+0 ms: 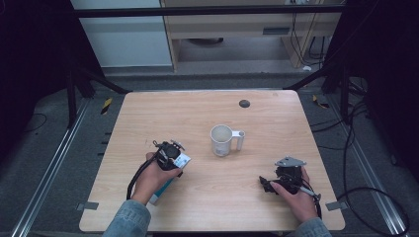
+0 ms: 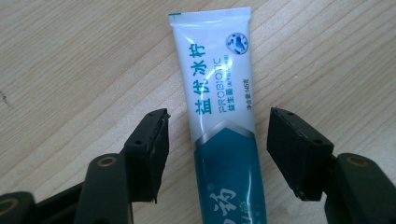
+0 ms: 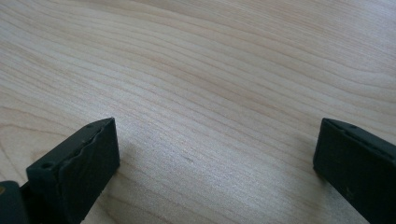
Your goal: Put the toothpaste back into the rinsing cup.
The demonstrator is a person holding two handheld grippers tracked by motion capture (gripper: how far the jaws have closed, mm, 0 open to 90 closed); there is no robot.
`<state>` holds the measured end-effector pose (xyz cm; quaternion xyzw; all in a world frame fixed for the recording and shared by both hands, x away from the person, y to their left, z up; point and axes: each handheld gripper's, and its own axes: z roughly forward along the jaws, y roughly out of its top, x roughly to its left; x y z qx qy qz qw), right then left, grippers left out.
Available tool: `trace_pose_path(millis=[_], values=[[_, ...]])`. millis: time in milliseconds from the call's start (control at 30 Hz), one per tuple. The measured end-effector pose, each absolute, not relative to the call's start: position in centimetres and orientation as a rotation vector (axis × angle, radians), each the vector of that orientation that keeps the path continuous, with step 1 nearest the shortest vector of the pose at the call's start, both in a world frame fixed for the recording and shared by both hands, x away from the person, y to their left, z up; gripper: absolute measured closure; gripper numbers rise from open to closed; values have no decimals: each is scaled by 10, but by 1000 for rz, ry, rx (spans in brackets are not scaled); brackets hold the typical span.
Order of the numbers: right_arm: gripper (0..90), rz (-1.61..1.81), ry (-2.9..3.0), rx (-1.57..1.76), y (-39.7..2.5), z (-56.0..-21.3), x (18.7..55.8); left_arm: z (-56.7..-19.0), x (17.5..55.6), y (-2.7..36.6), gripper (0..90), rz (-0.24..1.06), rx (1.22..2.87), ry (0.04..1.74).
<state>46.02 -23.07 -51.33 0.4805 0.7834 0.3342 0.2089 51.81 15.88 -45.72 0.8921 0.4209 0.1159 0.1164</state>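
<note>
A white and teal toothpaste tube (image 2: 219, 93) lies flat on the wooden table (image 1: 207, 113). My left gripper (image 2: 218, 144) hangs right over it, open, one jaw on each side of the tube with a gap to both. In the high view the tube (image 1: 183, 159) pokes out from under my left gripper (image 1: 170, 154) at the table's front left. A white mug (image 1: 222, 140) stands upright at the table's middle, handle to the right. My right gripper (image 1: 269, 183) rests at the front right, open (image 3: 215, 154) over bare wood.
A small dark round disc (image 1: 244, 103) sits near the table's far edge. Cables trail from both grippers toward the front edge. Black frame legs and floor cables surround the table.
</note>
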Motion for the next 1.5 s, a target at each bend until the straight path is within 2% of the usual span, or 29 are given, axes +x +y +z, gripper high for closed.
trace_pose_path(millis=[400,1067,1500], values=[[6,931,2180,1345,-231,-513,460,-464,525,160,476,282,2619,1253],[6,934,2177,1347,-230,-513,460,-465,527,159,542,252,2611,1257],[6,933,2179,1346,-231,-513,460,-466,528,162,597,211,2613,1203]])
